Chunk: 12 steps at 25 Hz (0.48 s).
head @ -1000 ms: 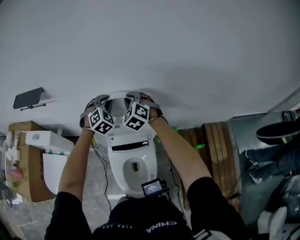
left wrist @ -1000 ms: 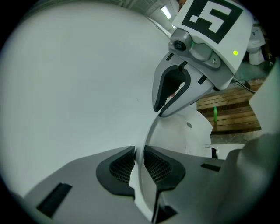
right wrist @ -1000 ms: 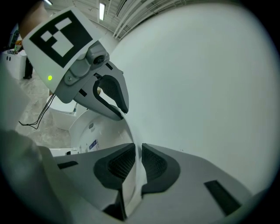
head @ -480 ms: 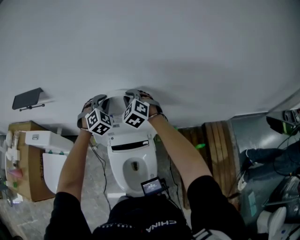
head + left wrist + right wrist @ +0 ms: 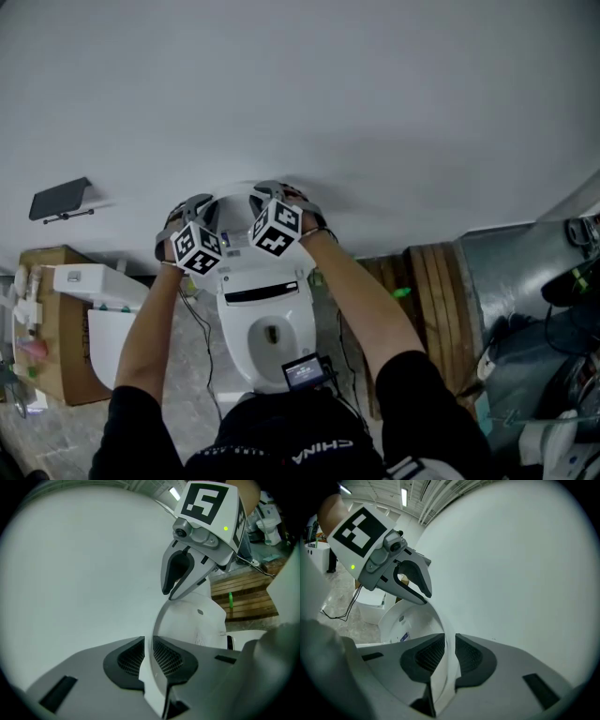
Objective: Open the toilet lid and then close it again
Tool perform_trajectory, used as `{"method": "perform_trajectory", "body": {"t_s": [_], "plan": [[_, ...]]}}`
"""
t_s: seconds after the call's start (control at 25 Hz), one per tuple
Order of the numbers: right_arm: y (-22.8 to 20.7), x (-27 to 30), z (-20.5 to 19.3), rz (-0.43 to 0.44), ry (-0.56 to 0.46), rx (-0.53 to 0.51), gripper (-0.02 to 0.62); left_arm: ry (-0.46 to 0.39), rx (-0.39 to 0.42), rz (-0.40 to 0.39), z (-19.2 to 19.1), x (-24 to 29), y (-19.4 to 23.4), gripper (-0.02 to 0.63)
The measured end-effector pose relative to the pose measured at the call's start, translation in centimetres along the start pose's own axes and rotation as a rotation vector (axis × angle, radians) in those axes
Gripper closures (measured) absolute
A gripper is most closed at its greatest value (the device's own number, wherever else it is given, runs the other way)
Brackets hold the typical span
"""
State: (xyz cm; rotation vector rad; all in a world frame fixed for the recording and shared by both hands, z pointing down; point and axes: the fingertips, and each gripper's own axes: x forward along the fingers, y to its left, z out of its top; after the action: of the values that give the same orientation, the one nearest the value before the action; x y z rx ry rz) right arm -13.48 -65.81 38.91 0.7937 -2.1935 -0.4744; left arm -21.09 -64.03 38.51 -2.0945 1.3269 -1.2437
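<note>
Both grippers are clamped on the toilet lid (image 5: 232, 208), one on each side of its top edge. In the left gripper view the left gripper (image 5: 149, 654) has its two dark mesh pads (image 5: 165, 658) pinched on the thin white rim of the lid (image 5: 199, 623), with the rim running straight up between them. Same story on the other side: the right gripper (image 5: 449, 654) has its pads (image 5: 429, 656) squeezed onto the rim, and the lid (image 5: 405, 623) curves away to the left behind it. Each camera also catches the other gripper biting the same edge further along.

From the head view the lid stands raised, about upright, close up against the plain white wall (image 5: 356, 103). The left gripper (image 5: 195, 208) and right gripper (image 5: 272, 195) sit side by side at the top of it, marker cubes facing the camera. Below them the toilet seat (image 5: 292, 330) lies down over the bowl.

Other stuff around: a second toilet (image 5: 98, 314) and a cardboard box (image 5: 61, 347) off to the left, and a wooden pallet (image 5: 431, 281) on the right.
</note>
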Motion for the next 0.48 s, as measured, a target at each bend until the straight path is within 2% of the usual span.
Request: {"method": "perform_trajectory", "body": {"t_s": [0.24,0.48], "plan": [[0.2,-2.6,-0.1,-0.016,-0.017,0.051,0.54,-0.028,-0.021,0.027,0.6,-2.3,-0.2,0.549],[1.0,-4.4,-1.0,-0.02,-0.042,0.165,0.54,-0.074,-0.127,0.112,0.4,-4.3,0.4,0.549]]}}
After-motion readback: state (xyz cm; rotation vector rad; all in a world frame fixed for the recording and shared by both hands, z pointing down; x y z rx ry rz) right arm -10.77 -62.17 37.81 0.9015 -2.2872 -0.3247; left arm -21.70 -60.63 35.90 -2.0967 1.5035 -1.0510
